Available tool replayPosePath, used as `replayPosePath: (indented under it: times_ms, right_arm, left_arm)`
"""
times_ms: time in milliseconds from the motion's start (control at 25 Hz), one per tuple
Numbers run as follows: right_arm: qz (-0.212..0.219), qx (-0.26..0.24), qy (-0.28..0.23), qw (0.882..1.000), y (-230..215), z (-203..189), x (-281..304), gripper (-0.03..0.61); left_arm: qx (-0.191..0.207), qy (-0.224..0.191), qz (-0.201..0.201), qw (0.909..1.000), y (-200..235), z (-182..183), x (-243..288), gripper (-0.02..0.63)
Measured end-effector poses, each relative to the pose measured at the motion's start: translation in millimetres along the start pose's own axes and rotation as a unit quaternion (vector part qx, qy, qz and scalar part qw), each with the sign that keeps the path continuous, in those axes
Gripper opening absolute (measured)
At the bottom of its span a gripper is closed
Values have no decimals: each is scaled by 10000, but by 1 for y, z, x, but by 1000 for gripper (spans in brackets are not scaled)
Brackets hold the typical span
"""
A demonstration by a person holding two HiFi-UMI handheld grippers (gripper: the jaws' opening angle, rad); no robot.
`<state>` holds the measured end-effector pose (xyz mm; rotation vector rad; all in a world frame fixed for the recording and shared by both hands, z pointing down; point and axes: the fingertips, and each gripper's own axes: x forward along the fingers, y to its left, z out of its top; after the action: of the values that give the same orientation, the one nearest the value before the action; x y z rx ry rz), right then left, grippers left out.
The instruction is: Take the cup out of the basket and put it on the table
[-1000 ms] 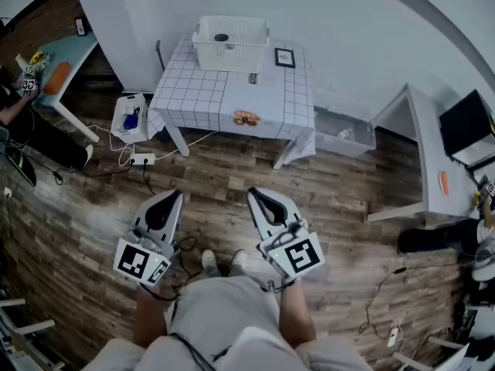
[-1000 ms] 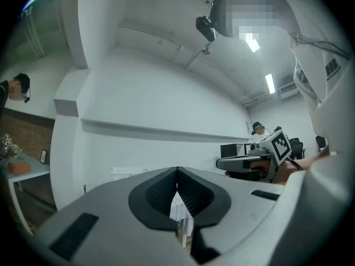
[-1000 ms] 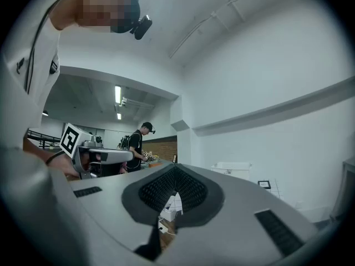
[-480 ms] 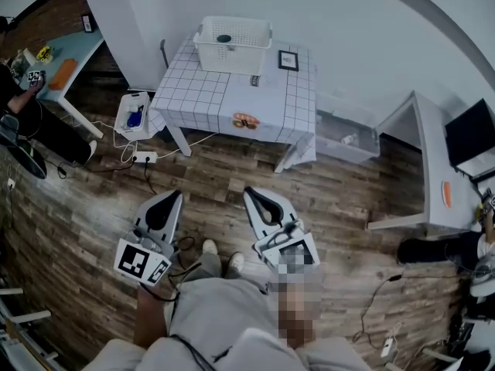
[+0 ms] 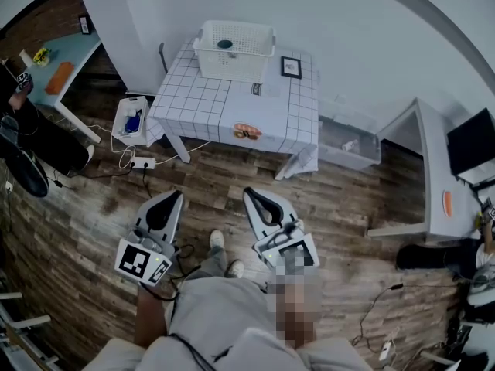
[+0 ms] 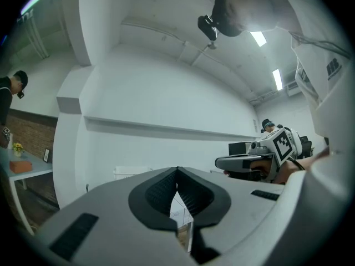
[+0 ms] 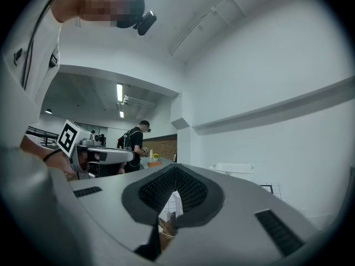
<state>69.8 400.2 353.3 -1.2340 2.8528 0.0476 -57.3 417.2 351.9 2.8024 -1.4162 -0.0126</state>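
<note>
Cup (image 5: 225,44): sitting in the basket (image 5: 232,65) on the table (image 5: 232,107), well apart from the person. Left gripper (image 5: 172,197), right gripper (image 5: 254,196): both pointing tableward, jaws clenched, grasping nothing. Reach, lift and set-down all not yet done.

Framed picture (image 5: 291,67), power strip (image 5: 143,161), wooden floor (image 5: 363,199), blue desk (image 5: 76,51)

Bright ceiling strip lights (image 6: 277,79), strong fisheye bending, dark vignetted corners
</note>
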Motion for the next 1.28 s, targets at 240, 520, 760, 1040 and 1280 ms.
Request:
replayPosePath:
  times_ms: [240,520,760,1040,1280]
  right_arm:
    - [-142,-3,128,9998,-22,-6,33,11]
    - [-288,-72,224,9993,-42,-10,72,11]
    - [-436,-117,299,9985,-52,-12,100,11]
    - [-475,-291,271,9981,-63,-7,128,11]
    - [-447,-313,275,9981,-85,-9,144,11]
  left_arm:
    - [-45,19,-111,9999,32,-3,28,8]
    - [-44,38,-242,9997,69,-6,55,8]
    - [-70,30,-356,9993,97,-8,71,8]
    - [-120,-43,-422,9990,121,-5,90,8]
    - [-128,0,-390,9992,131,-7,114,8]
